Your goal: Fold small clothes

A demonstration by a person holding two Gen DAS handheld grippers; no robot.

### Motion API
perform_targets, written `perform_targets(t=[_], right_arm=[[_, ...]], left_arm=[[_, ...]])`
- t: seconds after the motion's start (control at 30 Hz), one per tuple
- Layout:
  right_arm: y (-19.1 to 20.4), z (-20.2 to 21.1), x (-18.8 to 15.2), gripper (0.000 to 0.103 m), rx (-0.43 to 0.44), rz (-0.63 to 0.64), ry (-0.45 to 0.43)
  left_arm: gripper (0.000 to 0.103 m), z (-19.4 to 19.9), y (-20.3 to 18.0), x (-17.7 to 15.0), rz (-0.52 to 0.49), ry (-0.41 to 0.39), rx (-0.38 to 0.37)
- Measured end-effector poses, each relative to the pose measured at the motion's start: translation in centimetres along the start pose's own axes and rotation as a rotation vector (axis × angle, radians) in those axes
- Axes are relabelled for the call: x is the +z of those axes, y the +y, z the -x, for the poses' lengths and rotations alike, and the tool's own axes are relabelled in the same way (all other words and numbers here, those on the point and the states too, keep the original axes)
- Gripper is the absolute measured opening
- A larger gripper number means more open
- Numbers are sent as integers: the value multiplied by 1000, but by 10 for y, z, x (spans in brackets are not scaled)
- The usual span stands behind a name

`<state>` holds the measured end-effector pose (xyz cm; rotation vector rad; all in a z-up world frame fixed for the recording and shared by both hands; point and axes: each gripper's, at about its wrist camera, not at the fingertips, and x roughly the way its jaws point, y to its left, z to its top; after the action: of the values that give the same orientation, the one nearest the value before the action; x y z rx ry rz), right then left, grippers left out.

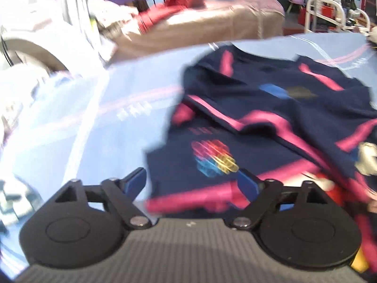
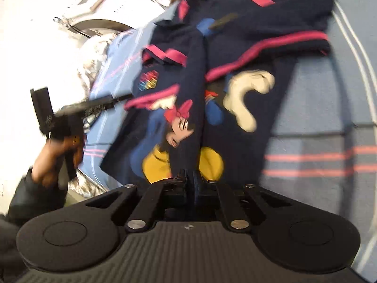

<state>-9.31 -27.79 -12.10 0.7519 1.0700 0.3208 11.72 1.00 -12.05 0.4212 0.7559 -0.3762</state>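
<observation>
**Right jaws pinched at the hem, left jaws wide over the shirt's edge**

My right gripper [image 2: 190, 181] has its jaws drawn together to a narrow slit at the near edge of the navy shirt [image 2: 235, 54]. Dark cloth lies right at the tips, and I judge that they have pinched the hem, though the contact itself is hidden behind the linkage, so I cannot swear to it. A grip there makes sense: the hem is the edge to lift and carry up toward the collar.

My left gripper [image 1: 192, 182] stands wide, its blue fingertips [image 1: 135, 181] apart above the shirt's side, where a pink stripe [image 1: 188, 200] runs across. Nothing is pressed between them. From the right wrist view, that tool [image 2: 94, 105] reaches in over the garment's edge, held by the person's hand [image 2: 55, 155]. I take it to be lining up for a matching corner, so that both ends of the hem rise together.

The shirt lies face up on the pale blue sheet [image 2: 318, 122], cartoon print [image 2: 179, 127] showing, its sleeves already turned in over the body. It looks part folded, with the lengthwise fold left to do.

Both views are smeared by blur. The small rainbow logo [image 1: 213, 158] is unreadable, the beige bed [image 1: 200, 26] behind is only shapes, and the shirt's right side runs out of the left wrist view.
</observation>
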Motion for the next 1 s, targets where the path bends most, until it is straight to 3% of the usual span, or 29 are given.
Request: perform_targets(t=[0.07,0.13,0.17,0.23,0.3,0.33,0.4,0.47,0.53,0.6,0.67,0.77,0.9,0.97,1.0], right_arm=[[0,1,-5,11,-88,50,1],[7,2,-7,24,-171,129,-21],[11,3,-6,30,-175,145,-30],[16,4,-3,53,-142,143,-51],[21,2,-2,55,-127,146,-59],[23,0,-2,56,-128,153,-60],[23,-1,-2,56,-125,149,-59],[23,-1,-1,56,-121,134,-59],[23,-1,-1,59,-126,120,-64],[23,0,-1,63,-129,101,-74],[22,0,-1,63,-127,90,-81],[22,0,2,64,-132,89,-82],[20,-1,2,72,-118,83,-89],[19,-3,1,73,-116,84,-77],[20,-5,0,73,-117,87,-71]], left_arm=[[74,-15,2,8,-78,-52,67],[72,-30,-4,17,-178,-110,105],[72,-37,-9,19,-246,-150,118],[72,-51,-22,22,-396,-215,165],[72,-66,-33,28,-496,-222,201],[69,-72,-35,31,-508,-216,188],[46,-86,-32,37,-484,-156,153],[29,-99,-26,39,-457,-73,125],[25,-104,-20,35,-435,-51,84],[12,-105,-18,32,-437,-48,78],[8,-105,-9,30,-374,-52,83],[8,-95,27,38,-127,-45,75],[14,-108,97,30,301,49,-67],[15,-119,120,19,433,60,-141],[15,-121,125,18,454,58,-156]])
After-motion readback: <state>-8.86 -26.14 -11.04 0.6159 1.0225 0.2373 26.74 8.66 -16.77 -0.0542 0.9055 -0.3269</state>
